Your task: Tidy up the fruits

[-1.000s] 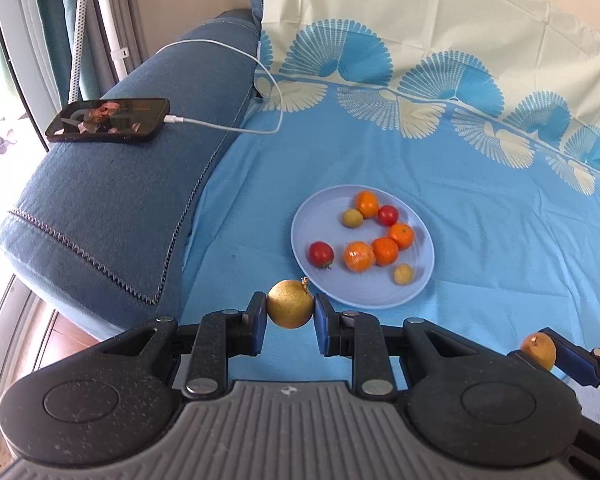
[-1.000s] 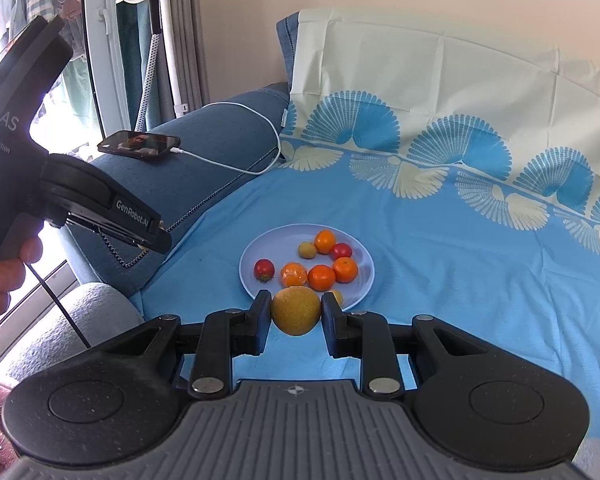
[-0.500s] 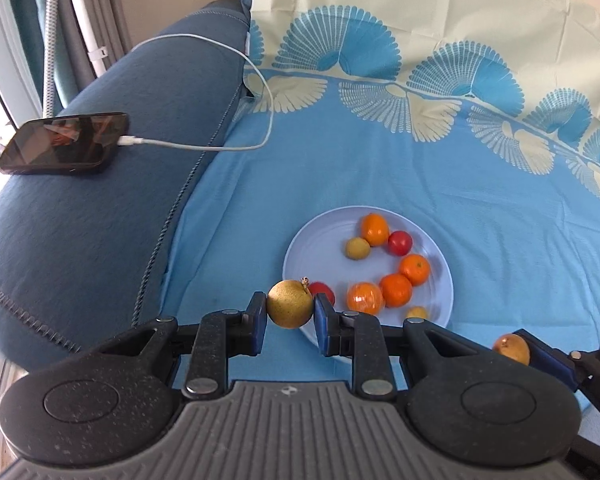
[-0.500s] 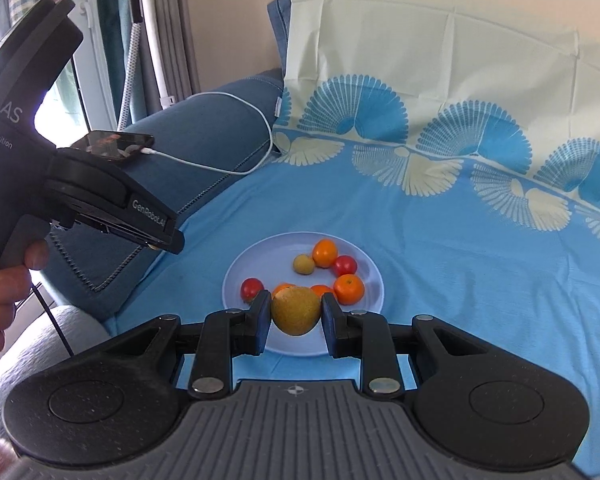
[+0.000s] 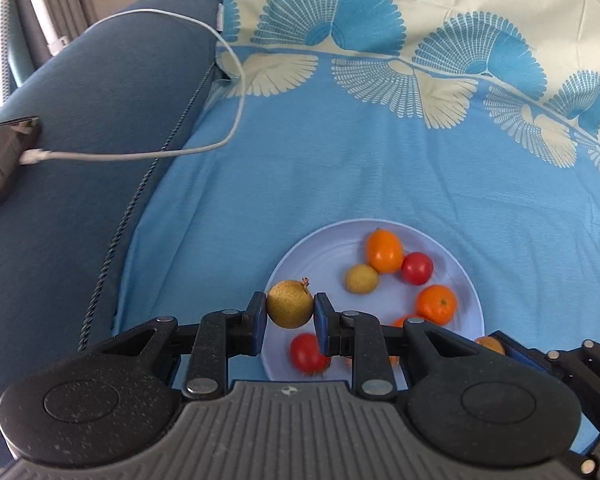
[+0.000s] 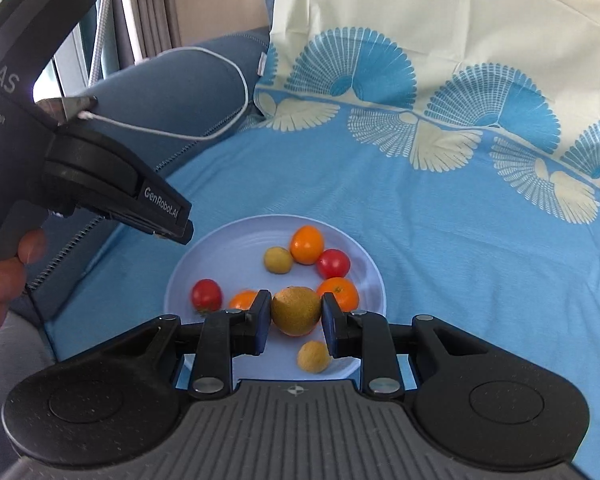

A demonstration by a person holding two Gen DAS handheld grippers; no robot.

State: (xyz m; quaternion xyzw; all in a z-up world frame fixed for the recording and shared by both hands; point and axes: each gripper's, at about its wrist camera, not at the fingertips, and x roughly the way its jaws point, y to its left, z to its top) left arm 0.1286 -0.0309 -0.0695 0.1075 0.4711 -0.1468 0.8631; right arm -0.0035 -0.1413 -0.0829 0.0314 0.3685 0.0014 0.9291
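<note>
1. Over the plate (image 6: 370, 268), each gripper is clamping one yellow-brown fruit: left gripper (image 5: 290, 314), right gripper (image 6: 296, 314).
2. Sitting on it: three oranges, two tomatoes, two small yellow fruits.
3. Fingers are partly hiding one orange (image 6: 244, 300).

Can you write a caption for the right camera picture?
Right tool holds a brown fruit over the plate.
</note>
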